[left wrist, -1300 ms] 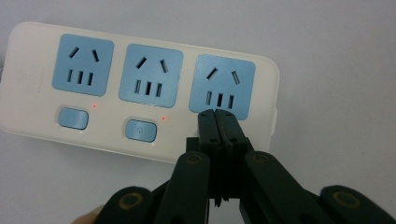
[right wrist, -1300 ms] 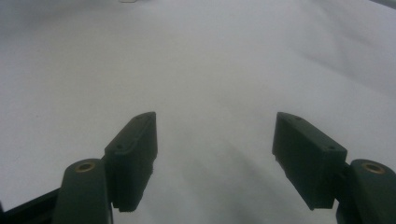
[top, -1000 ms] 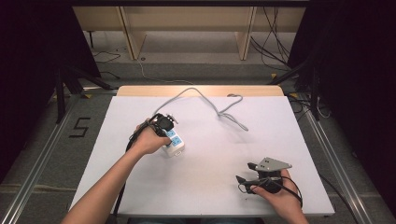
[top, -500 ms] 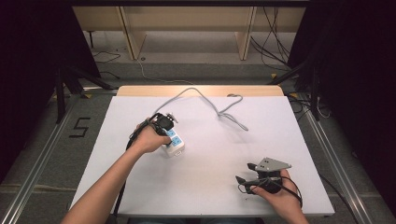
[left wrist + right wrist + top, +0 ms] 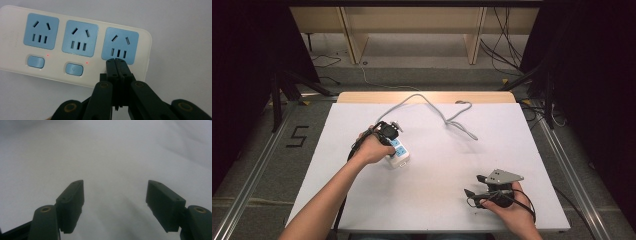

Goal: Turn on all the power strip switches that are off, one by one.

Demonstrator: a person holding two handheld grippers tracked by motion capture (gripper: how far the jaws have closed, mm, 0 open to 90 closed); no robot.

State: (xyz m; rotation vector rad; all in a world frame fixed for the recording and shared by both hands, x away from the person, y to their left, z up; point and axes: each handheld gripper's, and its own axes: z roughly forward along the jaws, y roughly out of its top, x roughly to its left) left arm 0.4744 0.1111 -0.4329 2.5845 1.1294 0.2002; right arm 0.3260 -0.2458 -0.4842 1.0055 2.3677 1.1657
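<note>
Nearest to me, my right gripper (image 5: 473,192) rests low on the white surface (image 5: 437,200), held in the hand at the near right. In the right gripper view its fingers (image 5: 71,202) stand wide apart with nothing between them, just bare surface ahead.

Farther in and to the left, my left gripper (image 5: 116,61) has its fingers pressed flat together, gripping nothing. Their joined tip sits on the power strip (image 5: 75,47) right where the third switch should be, below the rightmost blue socket (image 5: 120,45). The other two switches each have a small red light beside them; I judge I am pressing the last one.

The power strip (image 5: 398,152) lies flat left of centre on the surface, partly under my left hand (image 5: 372,149). I expect it to be a light, rigid plastic block with a smooth shell that could skid under a sideways push, so I would press straight down. To lift it, I would span the short width of its body, clear of the switches.

Beyond it, the grey cord (image 5: 432,105) loops toward the far edge; it looks stiff enough to tug the strip.
</note>
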